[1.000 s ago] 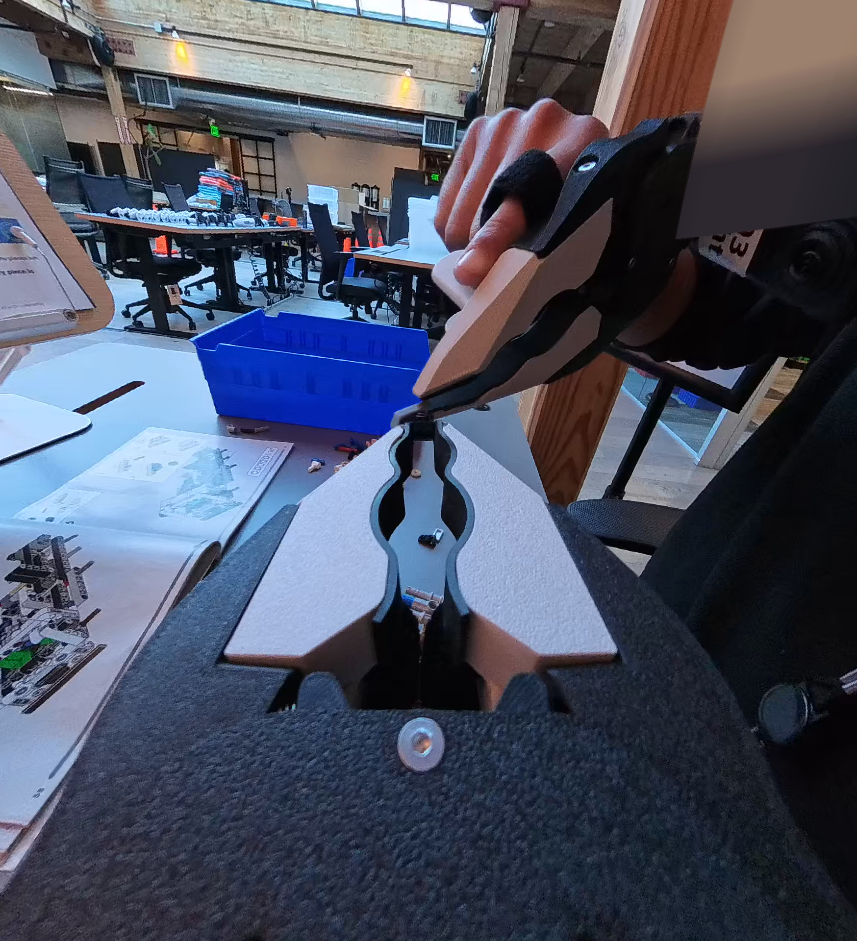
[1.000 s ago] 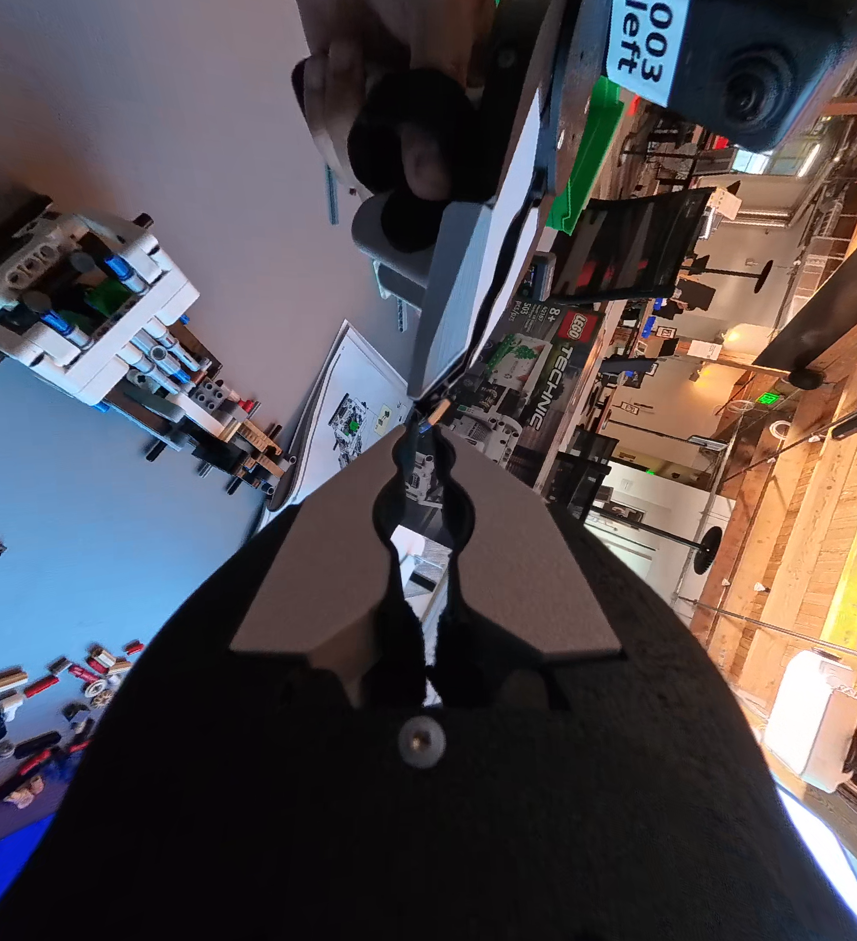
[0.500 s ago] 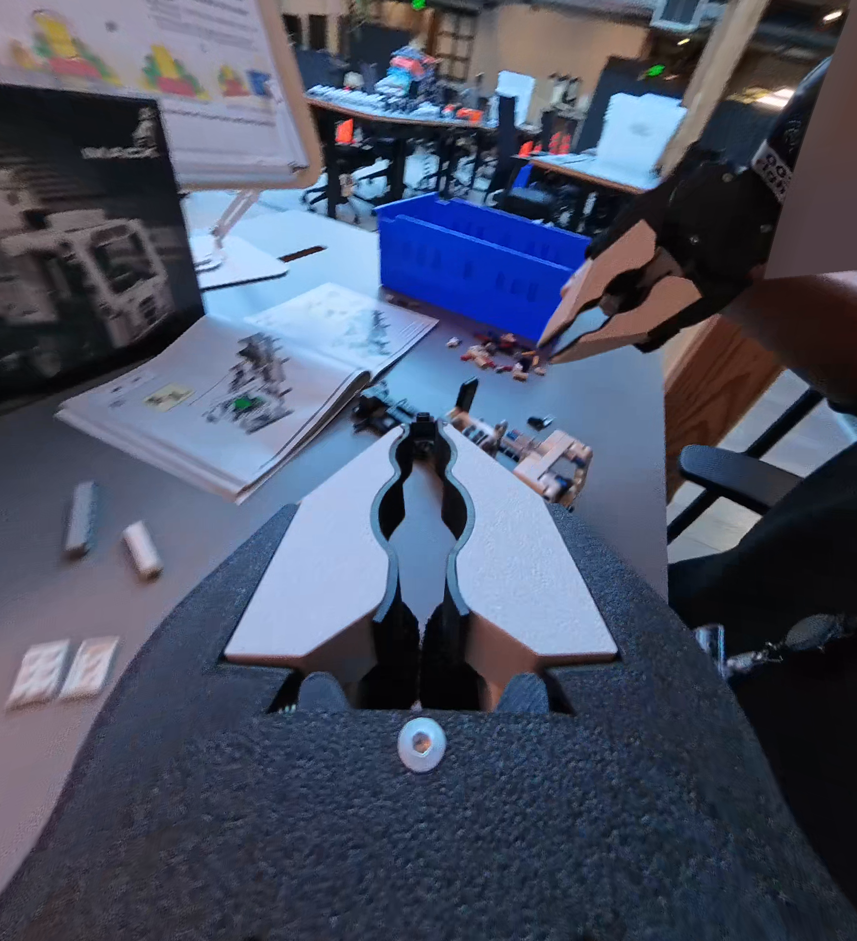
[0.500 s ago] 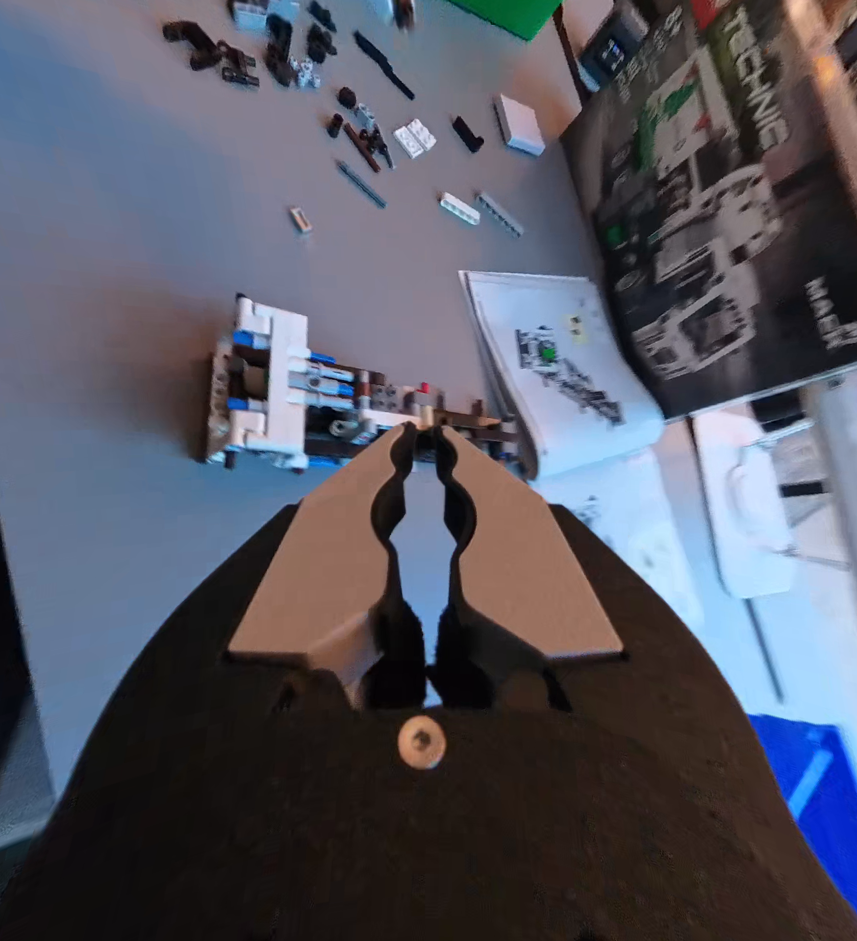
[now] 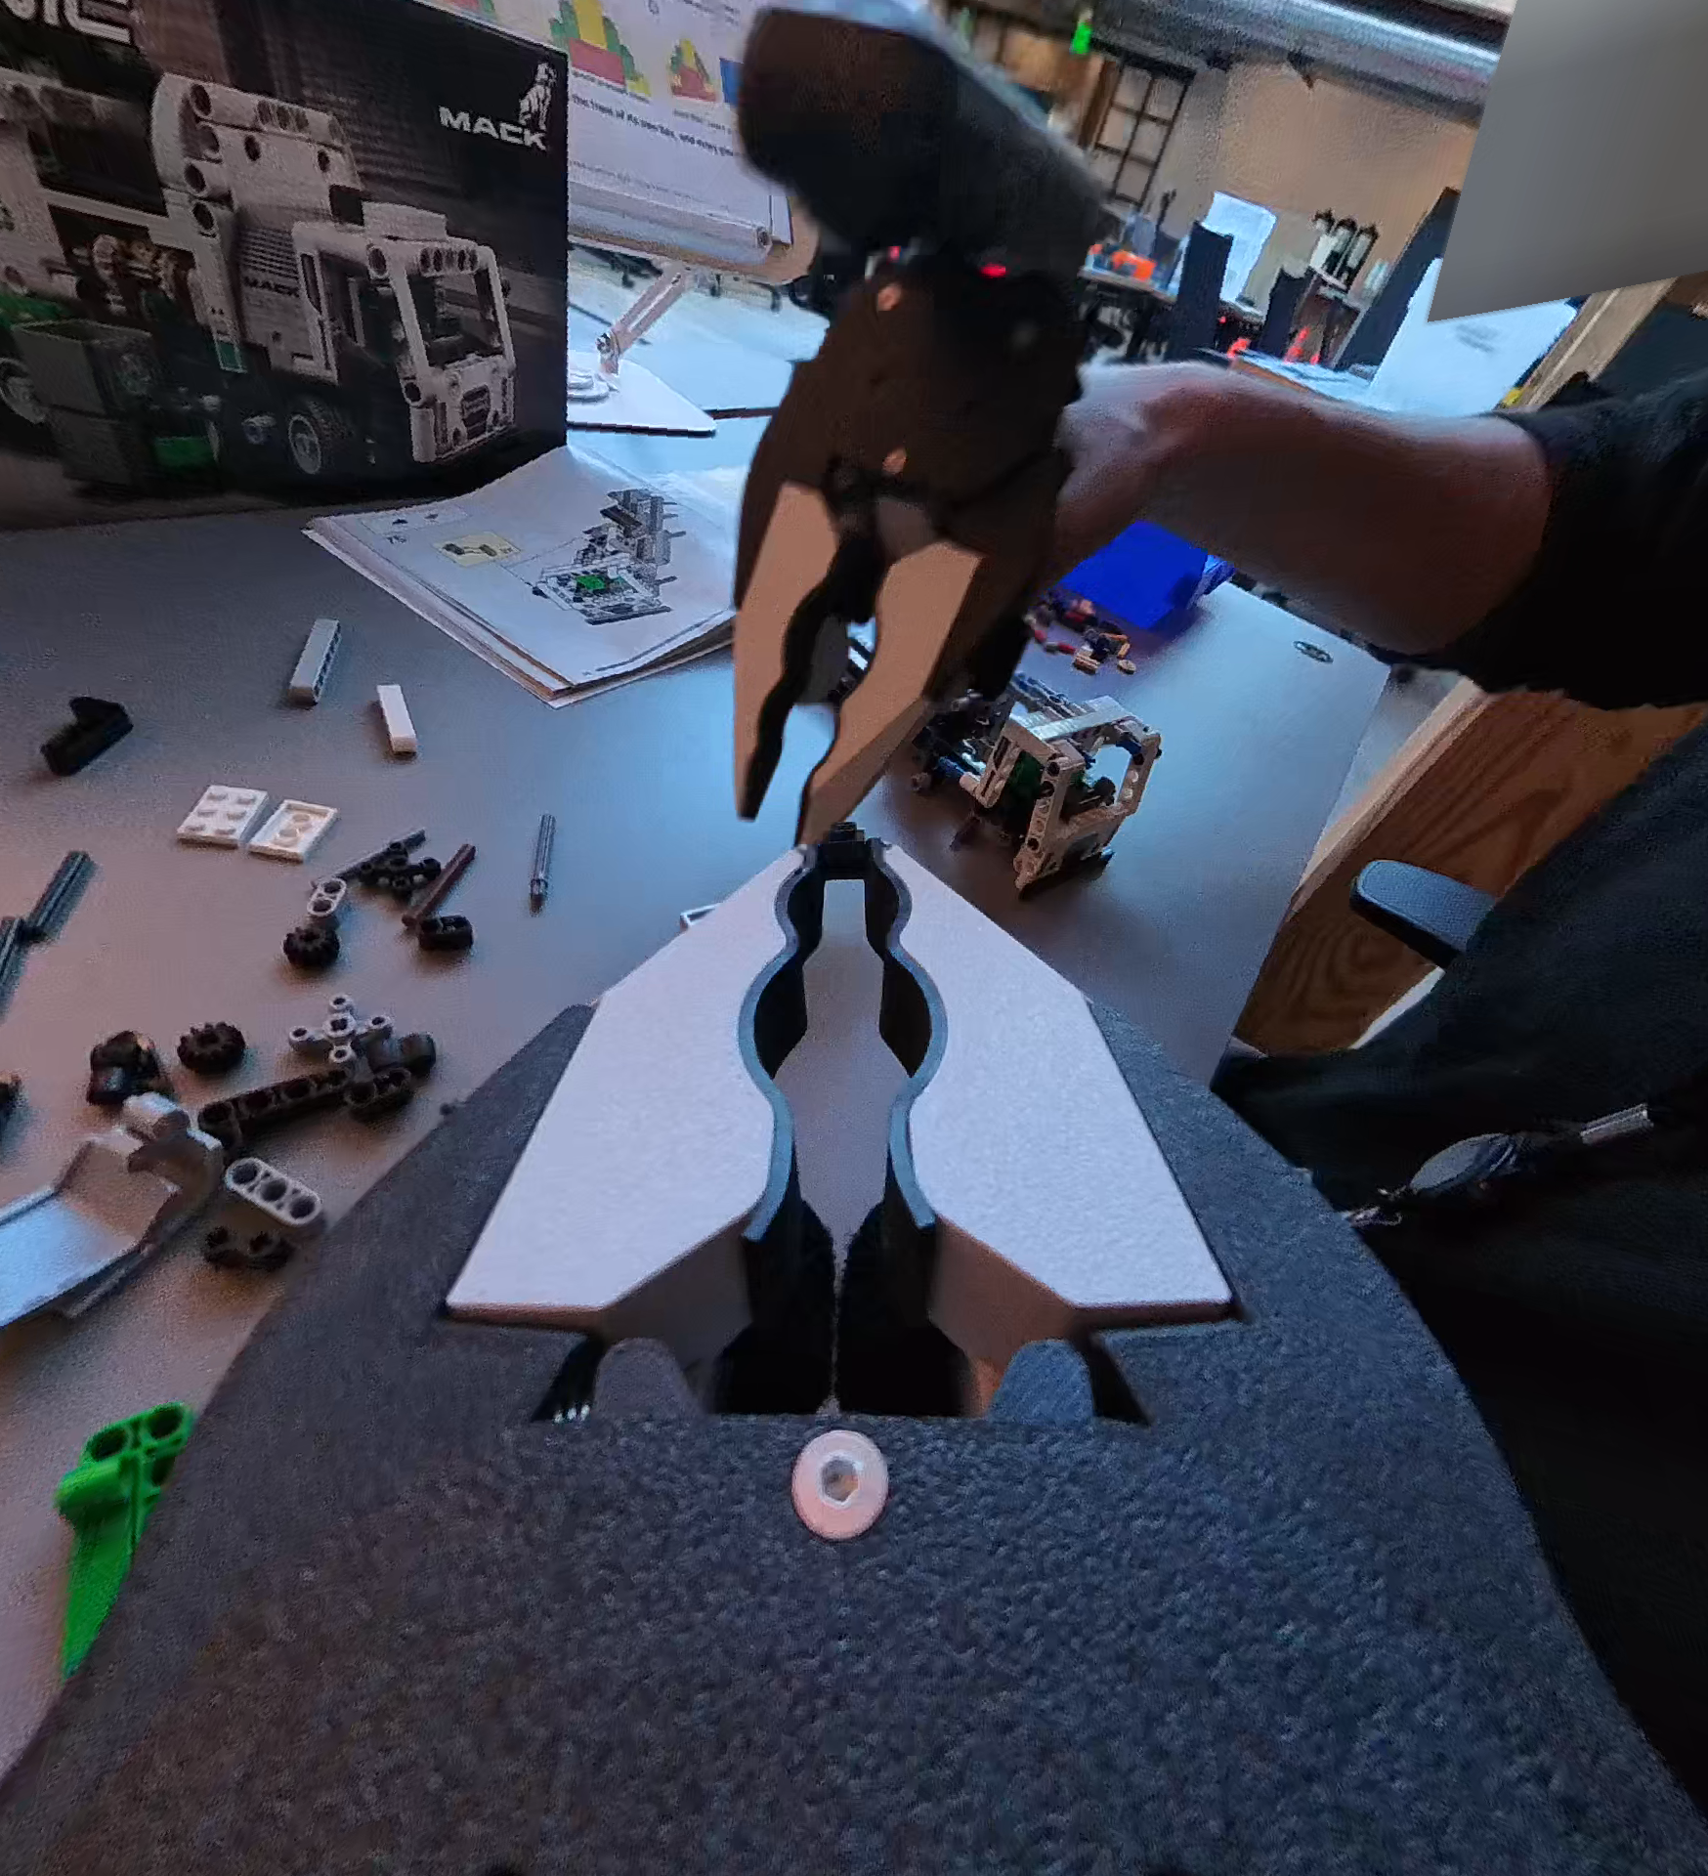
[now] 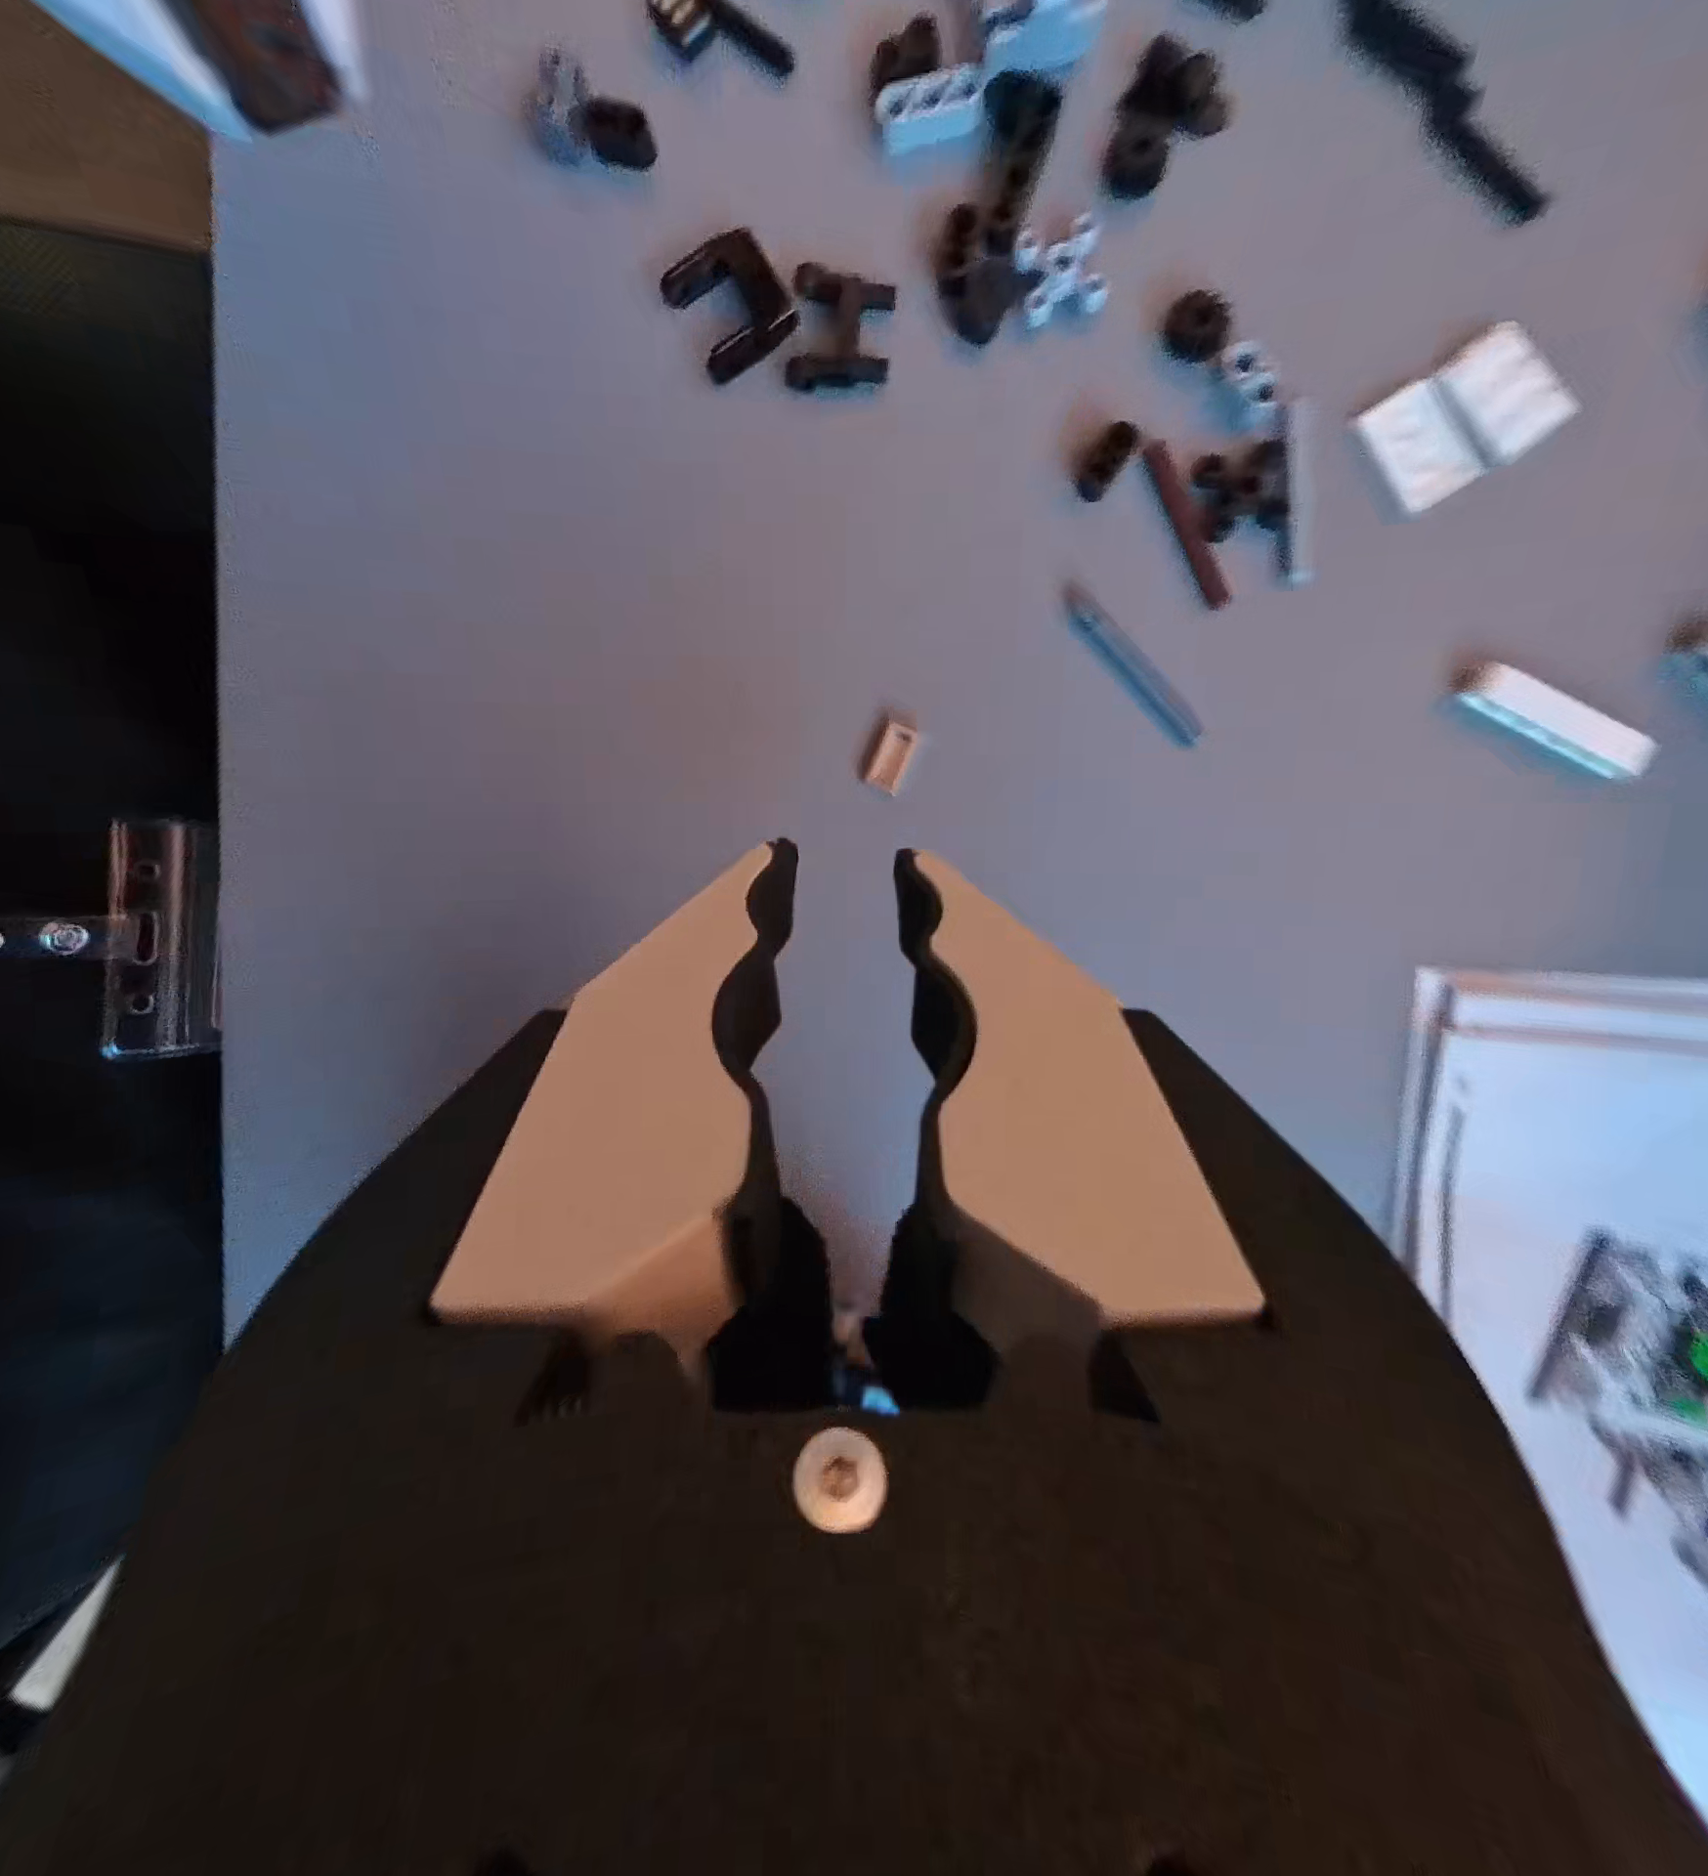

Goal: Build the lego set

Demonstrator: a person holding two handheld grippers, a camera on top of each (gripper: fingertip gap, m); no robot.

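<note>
The right tool (image 6: 842,853) hangs over the grey bench (image 6: 525,508), pointing down at it, with its jaws apart and nothing between them. Just ahead of its tips lies a small tan piece (image 6: 893,751), flat on the bench and lying alone. The piece is a little to the right of the gap between the tips. Its long side runs nearly in line with the way the tool points, tipped a bit to one side. The picture is blurry, so I cannot tell the exact kind of piece.

The right tool is the nearer one to this piece. To grab it, I think the tool has to go forward and down a bit, and maybe turn so the jaws close on the short sides.

The left tool (image 5: 842,848) is held low and points across the bench. Its jaws are closed on a tiny black piece (image 5: 842,841) at the very tips. The right tool's tips hang just above it.

The half-built truck (image 5: 1053,782) sits on the bench to the right, near the open booklet (image 5: 545,568). Many loose parts (image 5: 353,1066) lie to the left.
</note>
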